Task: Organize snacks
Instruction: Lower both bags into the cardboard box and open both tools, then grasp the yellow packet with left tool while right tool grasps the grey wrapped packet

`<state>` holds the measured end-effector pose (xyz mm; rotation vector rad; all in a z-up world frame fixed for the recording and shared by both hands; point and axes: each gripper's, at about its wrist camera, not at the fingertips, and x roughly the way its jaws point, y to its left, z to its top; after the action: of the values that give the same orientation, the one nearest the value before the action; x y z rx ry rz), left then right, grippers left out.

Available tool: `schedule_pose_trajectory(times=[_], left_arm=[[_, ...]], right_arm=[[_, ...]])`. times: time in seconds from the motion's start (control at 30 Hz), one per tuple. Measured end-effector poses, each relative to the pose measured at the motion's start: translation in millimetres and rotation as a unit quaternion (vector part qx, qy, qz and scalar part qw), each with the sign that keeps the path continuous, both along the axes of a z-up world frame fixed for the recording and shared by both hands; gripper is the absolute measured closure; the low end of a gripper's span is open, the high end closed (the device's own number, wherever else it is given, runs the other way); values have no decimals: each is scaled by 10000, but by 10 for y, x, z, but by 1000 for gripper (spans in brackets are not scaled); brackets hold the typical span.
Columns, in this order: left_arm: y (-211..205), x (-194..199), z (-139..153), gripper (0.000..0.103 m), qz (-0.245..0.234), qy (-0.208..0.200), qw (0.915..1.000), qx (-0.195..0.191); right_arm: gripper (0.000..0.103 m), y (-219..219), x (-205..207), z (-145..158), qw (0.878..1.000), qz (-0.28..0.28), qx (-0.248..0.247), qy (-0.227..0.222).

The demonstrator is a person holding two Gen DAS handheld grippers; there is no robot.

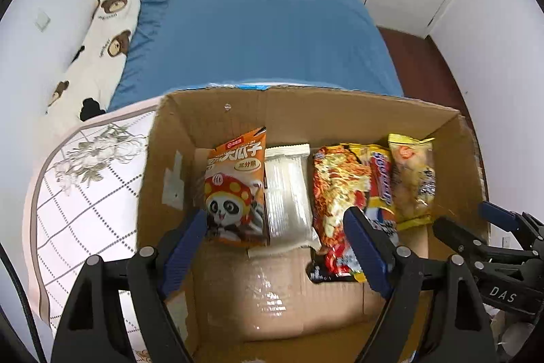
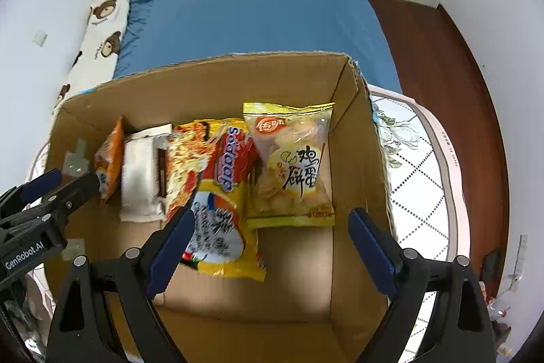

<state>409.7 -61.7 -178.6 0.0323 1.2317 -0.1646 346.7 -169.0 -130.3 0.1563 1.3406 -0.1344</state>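
Five packets already lay in a row along the far wall of the cardboard box (image 2: 210,84), so the sorting looked largely done; whether more snacks waited outside the box could not be told from these views. From the box's left wall to its right ran an orange seed packet (image 1: 236,189) with a panda print, a clear crinkled wrapper (image 1: 289,189), a glossy red-and-orange noodle packet (image 2: 188,162), a yellow Sodoop bag (image 2: 224,210) partly overlapping it, and a translucent yellow chip bag (image 2: 292,165) near the right wall. The near half of the box floor was bare, taped cardboard. The left gripper (image 1: 275,247) and right gripper (image 2: 272,247) both hovered over the near edge, blue-padded fingers spread wide and holding nothing. The box appeared to rest on a quilted floral cover (image 1: 88,179) at the foot of a blue bed (image 1: 258,33).
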Motion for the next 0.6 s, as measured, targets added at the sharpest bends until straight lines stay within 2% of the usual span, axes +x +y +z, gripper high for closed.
schedule_pose_trajectory(times=[0.33, 0.6], left_arm=[[37, -501, 505, 21, -53, -608, 9981, -81], [79, -891, 781, 21, -50, -891, 9959, -140]], right_arm=[[9, 221, -497, 563, 9984, 136, -51, -542], [9, 325, -861, 971, 9954, 208, -3, -932]])
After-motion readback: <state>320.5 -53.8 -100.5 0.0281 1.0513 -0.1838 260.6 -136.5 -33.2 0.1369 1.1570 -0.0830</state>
